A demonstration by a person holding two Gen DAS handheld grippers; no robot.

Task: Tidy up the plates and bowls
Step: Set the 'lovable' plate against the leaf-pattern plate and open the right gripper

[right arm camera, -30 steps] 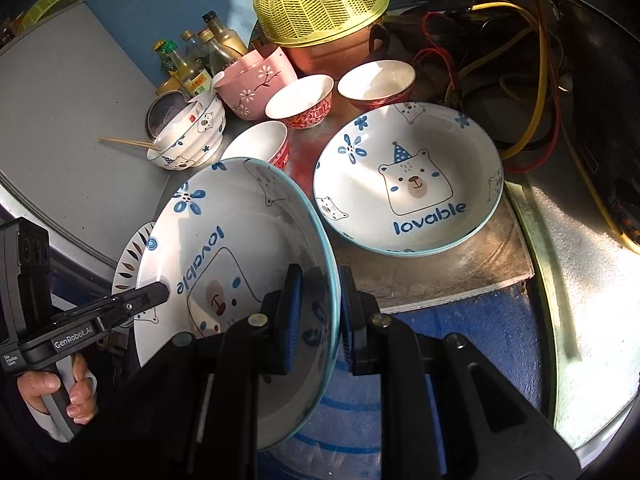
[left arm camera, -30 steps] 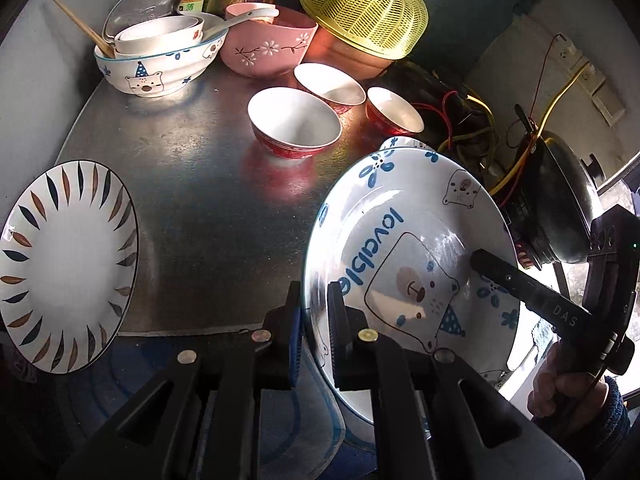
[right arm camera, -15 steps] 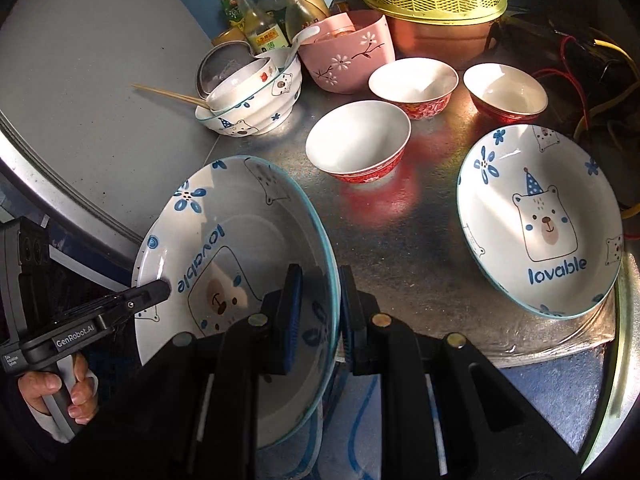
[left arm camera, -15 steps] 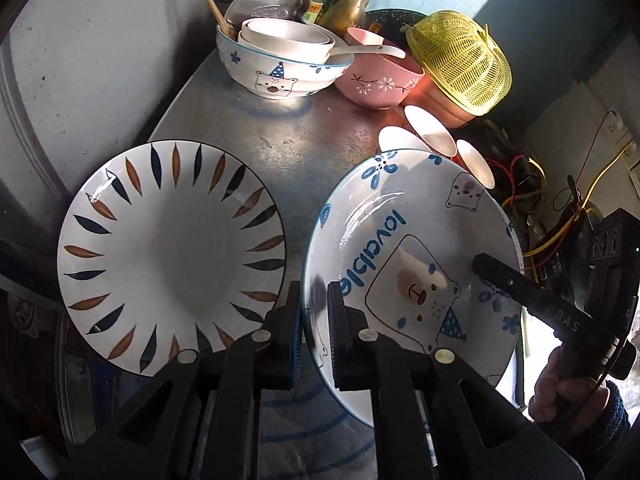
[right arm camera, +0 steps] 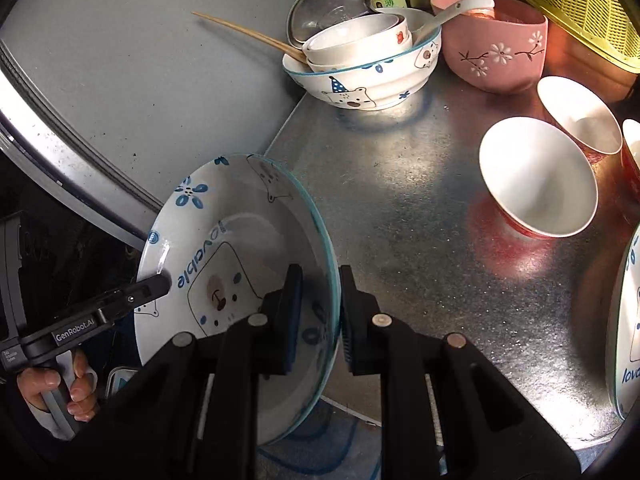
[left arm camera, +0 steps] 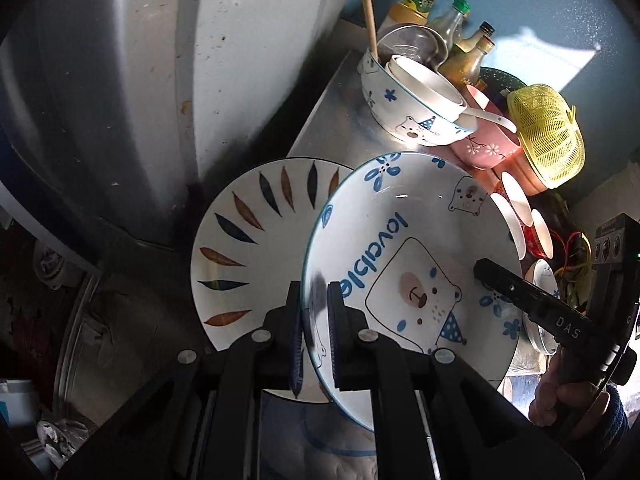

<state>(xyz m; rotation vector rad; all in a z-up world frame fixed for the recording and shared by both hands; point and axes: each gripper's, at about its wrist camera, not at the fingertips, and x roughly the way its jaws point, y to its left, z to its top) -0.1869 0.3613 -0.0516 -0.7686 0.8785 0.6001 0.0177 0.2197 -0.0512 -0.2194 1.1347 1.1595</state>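
Bear plate (left arm camera: pixel 416 264), white with blue flowers and the word "lovable", is held tilted above the near left corner of the metal table (right arm camera: pixel 420 248), with both grippers clamped on its rim: the left gripper (left arm camera: pixel 314 316) pinches the near edge, the right gripper (right arm camera: pixel 318 300) the opposite edge. Beneath and partly behind it in the left wrist view lies a leaf-patterned plate (left arm camera: pixel 248 252), overlapped by the held plate. Obstructions on the table: a bear bowl (right arm camera: pixel 372 76) at the far left holding smaller white bowls (right arm camera: pixel 356 40), chopsticks (right arm camera: pixel 248 34) and a spoon; a pink flowered bowl (right arm camera: pixel 500 44) just beside it; two red-sided bowls (right arm camera: pixel 538 176) toward the right; a second bear plate (right arm camera: pixel 626 320) at the right edge. Bottles (left arm camera: pixel 452 32), a metal dish and a yellow basket (left arm camera: pixel 548 136) stand at the back. A grey rounded appliance (left arm camera: pixel 100 100) stands against the table's left side.
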